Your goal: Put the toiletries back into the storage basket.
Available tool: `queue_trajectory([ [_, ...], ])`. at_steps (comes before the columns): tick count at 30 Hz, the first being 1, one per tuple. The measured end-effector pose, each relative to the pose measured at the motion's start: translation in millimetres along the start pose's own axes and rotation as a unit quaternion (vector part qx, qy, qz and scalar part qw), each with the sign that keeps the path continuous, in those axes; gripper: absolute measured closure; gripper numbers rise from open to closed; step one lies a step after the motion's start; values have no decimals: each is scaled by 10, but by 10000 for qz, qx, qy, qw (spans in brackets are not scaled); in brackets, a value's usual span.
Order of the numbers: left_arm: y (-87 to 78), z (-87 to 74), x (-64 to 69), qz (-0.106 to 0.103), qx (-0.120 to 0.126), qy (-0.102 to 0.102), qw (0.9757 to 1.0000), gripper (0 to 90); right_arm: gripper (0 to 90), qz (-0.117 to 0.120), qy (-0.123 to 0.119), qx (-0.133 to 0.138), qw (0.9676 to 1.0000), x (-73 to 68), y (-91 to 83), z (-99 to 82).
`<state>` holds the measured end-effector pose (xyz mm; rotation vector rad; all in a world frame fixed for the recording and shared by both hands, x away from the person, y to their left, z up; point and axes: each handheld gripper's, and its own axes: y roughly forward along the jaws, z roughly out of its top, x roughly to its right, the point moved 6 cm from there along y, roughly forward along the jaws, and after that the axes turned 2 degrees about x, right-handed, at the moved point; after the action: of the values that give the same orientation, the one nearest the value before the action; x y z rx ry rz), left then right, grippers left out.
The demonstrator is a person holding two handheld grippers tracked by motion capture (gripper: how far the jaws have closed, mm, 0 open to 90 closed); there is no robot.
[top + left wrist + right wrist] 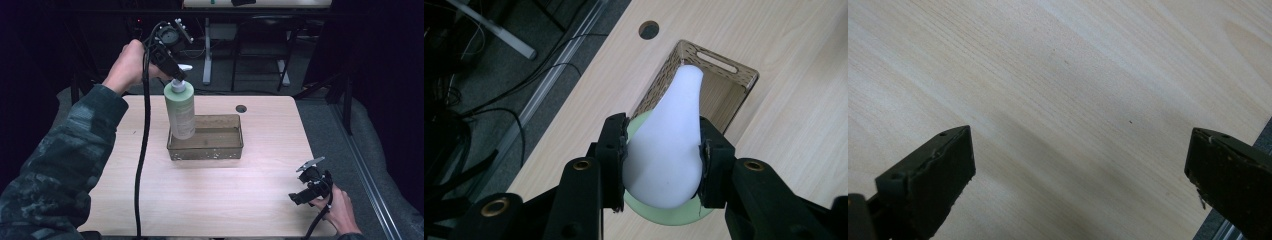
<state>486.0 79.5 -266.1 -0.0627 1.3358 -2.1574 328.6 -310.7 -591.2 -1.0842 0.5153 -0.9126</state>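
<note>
Presently the left hand-held gripper [663, 165] clamps the pump head [667, 150] of the green bottle [180, 110], upright in the tray's [220, 150] left end (release outstanding); right hand-held gripper [305, 192] gapes empty above the desk [210, 195].

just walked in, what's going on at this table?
A person is handling a green pump bottle with the left hand-held gripper, its jaws clamped on the white pump head. The bottle stands upright at the left end of a clear tray on the wooden table. The right hand-held gripper is open and empty near the table's front right corner.
</note>
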Motion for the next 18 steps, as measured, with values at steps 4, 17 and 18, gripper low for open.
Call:
queue_trajectory([
  [4, 35, 7, -10, 8, -9, -51, 10000, 632, 0, 24, 19, 13, 10000, -8, -2, 2],
  [17, 138, -34, -72, 26, 36, -157, 9999, 632, 0, -2, -30, -15, 10000, -4, 2, 2],
  [18, 148, -39, -75, 24, 40, -171, 9998, 632, 0, 0, -29, -13, 10000, -5, 1, 3],
])
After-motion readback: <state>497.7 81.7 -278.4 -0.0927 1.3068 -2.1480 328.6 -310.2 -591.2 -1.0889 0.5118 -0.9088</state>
